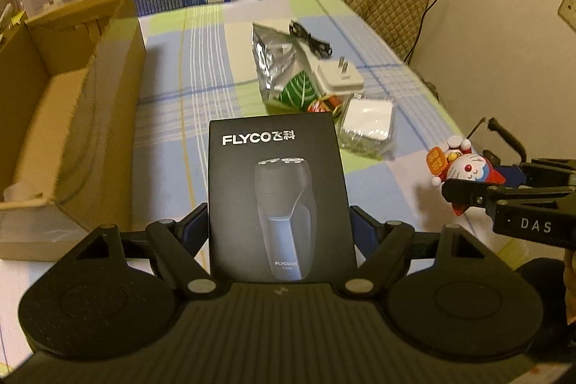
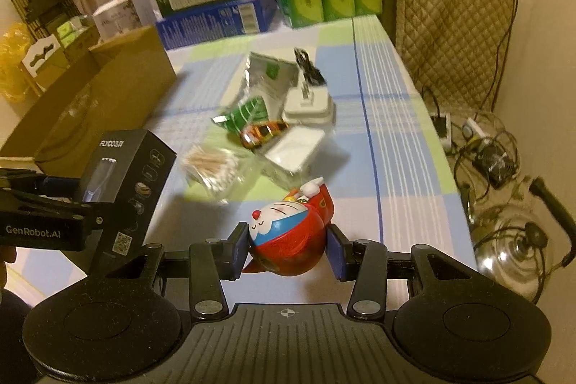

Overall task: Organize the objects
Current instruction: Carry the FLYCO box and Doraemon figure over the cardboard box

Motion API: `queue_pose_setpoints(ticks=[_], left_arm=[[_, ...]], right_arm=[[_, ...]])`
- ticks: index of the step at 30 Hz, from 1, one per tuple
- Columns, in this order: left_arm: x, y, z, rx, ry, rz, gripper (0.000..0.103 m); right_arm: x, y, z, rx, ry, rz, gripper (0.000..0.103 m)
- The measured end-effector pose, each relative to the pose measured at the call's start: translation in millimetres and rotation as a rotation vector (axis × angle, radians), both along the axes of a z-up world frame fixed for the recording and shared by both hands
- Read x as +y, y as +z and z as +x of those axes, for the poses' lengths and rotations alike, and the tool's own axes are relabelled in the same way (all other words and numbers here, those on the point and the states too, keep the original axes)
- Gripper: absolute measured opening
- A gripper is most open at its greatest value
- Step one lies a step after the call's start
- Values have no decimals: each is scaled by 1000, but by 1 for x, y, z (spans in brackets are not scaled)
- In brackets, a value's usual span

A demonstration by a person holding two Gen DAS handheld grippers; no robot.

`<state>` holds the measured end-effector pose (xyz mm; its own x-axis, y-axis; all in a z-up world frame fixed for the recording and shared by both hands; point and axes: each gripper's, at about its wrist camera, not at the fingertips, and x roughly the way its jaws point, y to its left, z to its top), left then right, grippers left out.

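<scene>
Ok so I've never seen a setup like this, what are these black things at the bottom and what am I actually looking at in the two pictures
Those black parts are two hand-held grasping tools, one in each of a person's hands. Each carries a wide-angle camera looking forward along its two fingers, so each picture is one tool's own view.

In the left view, the left tool is closed on a black FLYCO shaver box. In the right view, the right tool grips a red and blue cat figurine.

Below them is a table with a checked cloth. On it lie a silver foil pouch, a white plug adapter, a black cable, a clear pack of cotton swabs and an open cardboard box.
</scene>
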<state>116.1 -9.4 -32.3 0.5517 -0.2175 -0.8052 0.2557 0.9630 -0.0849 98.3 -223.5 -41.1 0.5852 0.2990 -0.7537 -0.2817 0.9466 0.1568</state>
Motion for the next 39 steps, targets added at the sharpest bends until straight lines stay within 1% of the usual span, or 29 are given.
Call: queue_pose_setpoints(ticks=[5,10,14,19,23,29,34,39], left_arm=[[17,27,-5,-38,0,-34,77],[41,60,-6,-101,9,-21,77],[78,85,0,-140,47,-15,77],[135,106,14,-169,111,36,77],[179,107,29,-162,165,78,77],[225,96,48,-138,206,97,77],[242,84,61,-128,205,91,77],[247,70,71,-117,189,94,77]], right_arm=[[22,29,-3,-55,50,17,42],[61,56,-2,-108,122,44,42],[99,76,5,-137,198,84,42],[155,88,17,-140,294,121,42],[203,88,28,-128,364,147,42],[256,71,46,-94,429,141,42],[282,51,57,-68,456,110,42],[289,36,62,-48,460,93,42]])
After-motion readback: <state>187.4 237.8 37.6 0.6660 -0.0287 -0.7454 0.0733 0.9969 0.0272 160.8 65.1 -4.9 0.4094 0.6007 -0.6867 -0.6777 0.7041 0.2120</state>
